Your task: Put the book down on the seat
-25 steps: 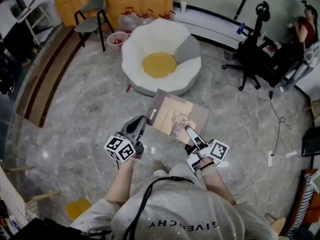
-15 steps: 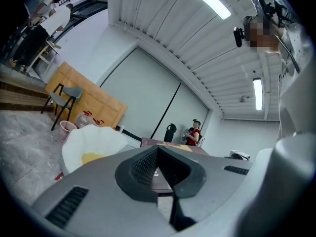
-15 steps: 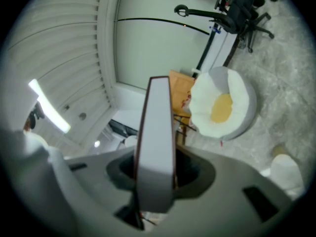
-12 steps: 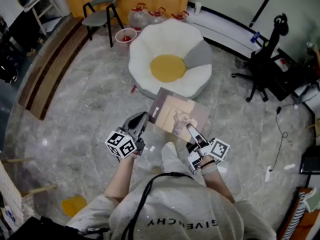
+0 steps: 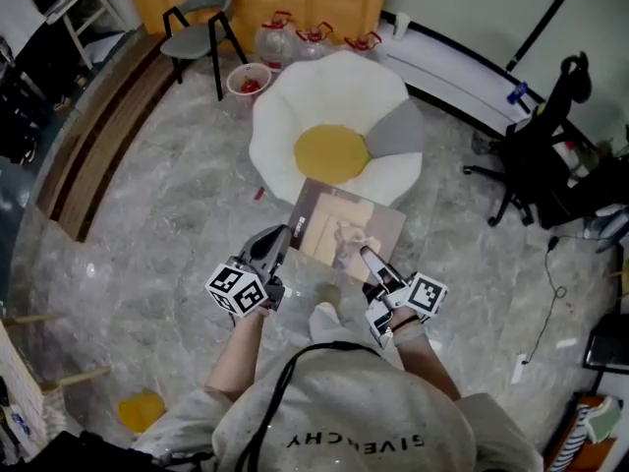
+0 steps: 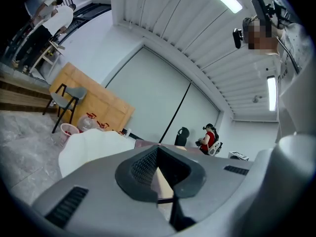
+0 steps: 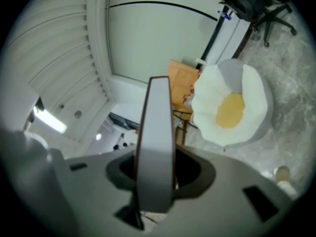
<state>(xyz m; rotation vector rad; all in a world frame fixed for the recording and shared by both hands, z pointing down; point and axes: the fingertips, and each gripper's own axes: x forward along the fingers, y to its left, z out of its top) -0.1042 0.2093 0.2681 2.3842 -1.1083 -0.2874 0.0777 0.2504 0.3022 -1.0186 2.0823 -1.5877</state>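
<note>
The book (image 5: 349, 226), with a beige and brown cover, hangs flat over the marble floor just short of the seat (image 5: 324, 101), a white flower-shaped beanbag with a yellow centre (image 5: 331, 153). My left gripper (image 5: 278, 239) is shut on the book's left edge; a beige sliver of the book (image 6: 163, 181) shows between its pads. My right gripper (image 5: 366, 256) is shut on the near right edge, and in the right gripper view the book's page block (image 7: 157, 147) stands upright in its jaws with the seat (image 7: 232, 107) beyond.
A grey chair (image 5: 197, 28), a small bucket (image 5: 249, 79) and water jugs (image 5: 295, 37) stand behind the seat. A black office chair (image 5: 550, 155) is at the right, a wooden platform (image 5: 88, 136) at the left. A person in red (image 6: 207, 138) sits far off.
The seat has drawn nearer in the head view as I step toward it. Both grippers keep the same hold on the book.
</note>
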